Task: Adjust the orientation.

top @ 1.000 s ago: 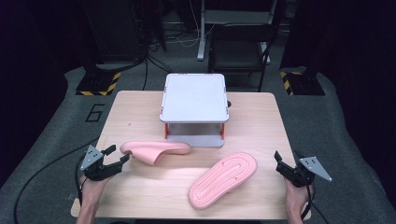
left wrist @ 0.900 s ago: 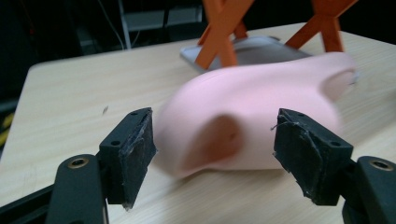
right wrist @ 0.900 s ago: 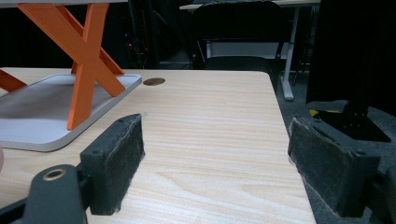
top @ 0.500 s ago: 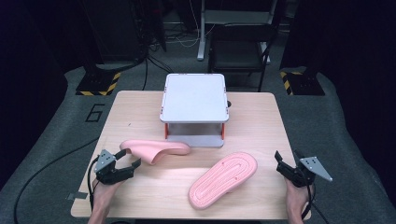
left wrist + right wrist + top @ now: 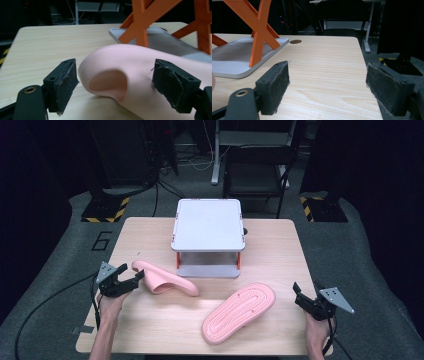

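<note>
A pink slipper (image 5: 162, 281) lies upright on the wooden table (image 5: 150, 230), left of centre. My left gripper (image 5: 131, 280) stands open at its left end. In the left gripper view the slipper's rounded end (image 5: 120, 57) lies between the pads (image 5: 63, 85), and neither pad touches it. These jaws have widened a little within the last second. A second pink slipper (image 5: 240, 311) lies sole up, right of centre. My right gripper (image 5: 299, 296) stands open near the table's right edge with nothing between its pads (image 5: 274, 85).
A grey two-level rack (image 5: 207, 225) with orange legs (image 5: 259, 32) stands at the middle back of the table. The table's right edge (image 5: 367, 82) runs close beside the right gripper. Cables trail from both grippers to the dark floor.
The left gripper, nearer the table's front edge half a second ago, has moved forward to the upright slipper's left end. The right gripper and both slippers have not moved.
</note>
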Available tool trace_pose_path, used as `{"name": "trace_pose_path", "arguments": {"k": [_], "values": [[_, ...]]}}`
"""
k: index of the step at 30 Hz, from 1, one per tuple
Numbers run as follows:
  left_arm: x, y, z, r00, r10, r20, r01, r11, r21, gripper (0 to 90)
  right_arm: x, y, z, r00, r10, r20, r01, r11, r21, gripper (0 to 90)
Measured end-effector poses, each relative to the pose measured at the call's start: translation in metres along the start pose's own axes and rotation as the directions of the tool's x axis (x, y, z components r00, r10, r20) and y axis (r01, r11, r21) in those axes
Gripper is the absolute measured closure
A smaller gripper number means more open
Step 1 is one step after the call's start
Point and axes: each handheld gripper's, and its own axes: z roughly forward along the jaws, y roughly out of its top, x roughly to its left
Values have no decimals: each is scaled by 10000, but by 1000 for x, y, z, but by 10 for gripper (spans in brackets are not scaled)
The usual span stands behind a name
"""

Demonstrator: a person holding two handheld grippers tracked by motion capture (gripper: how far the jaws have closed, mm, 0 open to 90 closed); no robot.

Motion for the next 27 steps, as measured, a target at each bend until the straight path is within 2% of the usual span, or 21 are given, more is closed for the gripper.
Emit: {"name": "trace_pose_path", "arguments": {"k": [1, 6, 8, 12, 14, 15, 17, 18, 19, 20, 21, 22, 23, 24, 27], "values": [[4, 2, 5, 9996, -245, -105, 243, 9996, -107, 203, 0, 0, 0, 10000, 3, -91, -2, 10000, 64, 182], [9, 10, 18, 9995, -271, -187, 274, 9995, 125, 210, 2, 0, 1, 9999, -67, -125, 68, 9999, 119, 185], [7, 13, 21, 9996, -117, -248, 121, 9998, 155, 215, 2, 0, 2, 9999, -79, -70, 79, 9999, 102, 188], [-6, 11, 7, 9998, 132, 176, -133, 9999, 53, 214, 1, 1, 0, 9999, -67, -81, 68, 9999, 124, 196], [-8, 9, 2, 9997, 110, 209, -109, 9999, -23, 214, 0, 0, 0, 9999, -51, -101, 51, 10000, 58, 196], [-11, 2, -9, 9992, -90, 393, 92, 9999, -42, 214, 0, 1, 0, 10000, 2, -88, -2, 10000, 76, 196], [-12, -4, -14, 9988, -186, 445, 188, 9998, -38, 216, 0, 1, 0, 10000, -10, -97, 11, 10000, 68, 196], [-12, -13, -21, 9964, -299, 795, 292, 9995, 100, 224, 1, 1, -1, 10000, -53, -52, 53, 10000, 12, 197], [-13, -16, -23, 9950, -334, 946, 323, 9994, 129, 231, 1, 2, -1, 9999, -73, -152, 74, 10000, 66, 197], [-13, -16, -23, 9950, -334, 946, 323, 9994, 129, 237, 1, 2, -1, 9999, -73, -152, 74, 10000, 66, 197], [-15, -22, -26, 9913, -357, 1269, 339, 9993, 163, 237, 1, 2, -2, 9999, -68, -127, 68, 10000, 54, 197], [-19, -30, -26, 9878, -194, 1547, 111, 9985, 539, 265, 1, 2, -2, 9999, -45, -96, 45, 10000, 9, 198], [-19, -30, -26, 9878, -194, 1547, 111, 9985, 539, 273, 1, 2, -1, 10000, -30, -95, 30, 10000, 11, 198], [-24, -36, -21, 9895, 176, 1437, -311, 9952, 926, 283, 1, 2, -1, 10000, 3, -91, -3, 10000, 48, 198], [-26, -41, -14, 9913, 94, 1312, -230, 9945, 1021, 353, 1, 1, 0, 10000, -11, -63, 11, 10000, 28, 198]]}}
